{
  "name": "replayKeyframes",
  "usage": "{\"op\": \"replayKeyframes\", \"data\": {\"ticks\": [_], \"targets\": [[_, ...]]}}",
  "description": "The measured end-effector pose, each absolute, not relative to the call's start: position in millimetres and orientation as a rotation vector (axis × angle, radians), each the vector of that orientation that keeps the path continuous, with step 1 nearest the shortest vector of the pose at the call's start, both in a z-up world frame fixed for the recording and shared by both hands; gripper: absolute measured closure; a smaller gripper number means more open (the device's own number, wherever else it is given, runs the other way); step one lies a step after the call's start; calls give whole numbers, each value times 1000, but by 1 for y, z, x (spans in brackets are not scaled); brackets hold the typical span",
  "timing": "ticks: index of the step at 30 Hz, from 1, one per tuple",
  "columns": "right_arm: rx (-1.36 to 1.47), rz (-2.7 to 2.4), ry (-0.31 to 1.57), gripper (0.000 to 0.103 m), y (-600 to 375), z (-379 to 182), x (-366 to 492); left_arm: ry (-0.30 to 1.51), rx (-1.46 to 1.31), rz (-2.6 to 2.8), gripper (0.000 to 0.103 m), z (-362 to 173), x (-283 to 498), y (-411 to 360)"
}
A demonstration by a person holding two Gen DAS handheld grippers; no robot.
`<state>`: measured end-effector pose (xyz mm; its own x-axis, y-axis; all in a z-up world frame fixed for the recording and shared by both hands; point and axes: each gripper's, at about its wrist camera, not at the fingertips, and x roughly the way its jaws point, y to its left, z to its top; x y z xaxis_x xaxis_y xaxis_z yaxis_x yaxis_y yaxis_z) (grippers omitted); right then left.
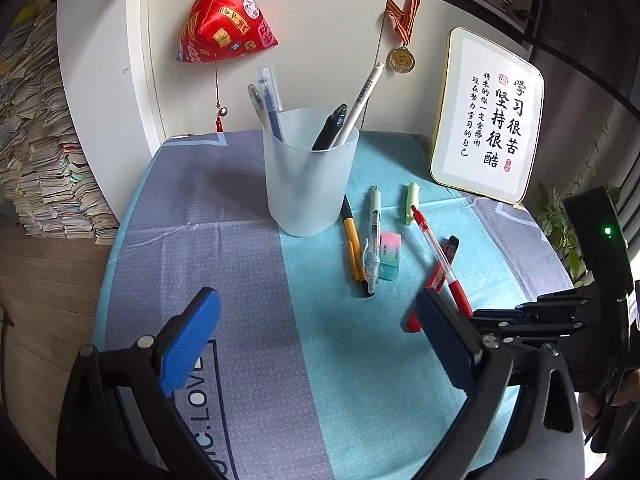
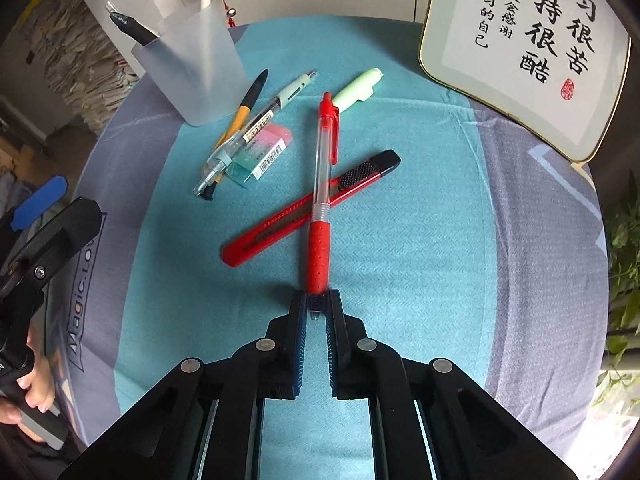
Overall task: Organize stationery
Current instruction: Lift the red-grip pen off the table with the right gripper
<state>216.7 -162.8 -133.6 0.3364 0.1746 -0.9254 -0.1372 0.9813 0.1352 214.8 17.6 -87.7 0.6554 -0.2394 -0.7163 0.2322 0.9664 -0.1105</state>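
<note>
The right gripper [image 2: 316,304] is seen pinched on the tip end of the red pen [image 2: 322,200]; the pen is laid across the red knife [image 2: 304,208], pointing away toward the green marker [image 2: 358,86]. The left gripper [image 1: 316,332] is held spread above the cloth [image 1: 240,260], nothing between its blue pads [image 1: 192,344]. Left of the knife an eraser [image 2: 262,150], a clear pen [image 2: 256,124] and a yellow pen [image 2: 240,116] are grouped together; just beyond them the cup [image 1: 306,172] is stood upright, four pens inside it. A framed sign [image 1: 486,132] is propped at the far right.
</note>
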Motion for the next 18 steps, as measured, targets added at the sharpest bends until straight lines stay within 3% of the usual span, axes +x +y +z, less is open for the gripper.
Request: {"op": "replayKeyframes", "data": {"ticks": [6, 8, 10, 11, 14, 15, 16, 17, 18], "targets": [[72, 146, 1233, 90, -162, -131, 227, 821, -19, -273, 5, -87, 216, 18], [55, 144, 1228, 77, -157, -131, 231, 819, -10, -268, 5, -87, 216, 17], [33, 133, 1222, 47, -150, -131, 234, 819, -8, -272, 5, -87, 215, 17], [24, 131, 1198, 45, -149, -128, 233, 819, -9, -272, 5, -86, 215, 17], [-9, 149, 1144, 47, -143, -123, 235, 823, -10, -271, 5, -87, 216, 16], [-17, 153, 1140, 60, -143, -125, 235, 825, -10, -271, 5, -87, 217, 16], [-31, 156, 1141, 84, -142, -126, 233, 826, -11, -271, 5, -88, 217, 16], [-53, 155, 1150, 91, -139, -130, 232, 827, -12, -272, 5, -88, 217, 16], [-70, 151, 1141, 91, -138, -131, 230, 828, -16, -273, 5, -89, 217, 16]]}}
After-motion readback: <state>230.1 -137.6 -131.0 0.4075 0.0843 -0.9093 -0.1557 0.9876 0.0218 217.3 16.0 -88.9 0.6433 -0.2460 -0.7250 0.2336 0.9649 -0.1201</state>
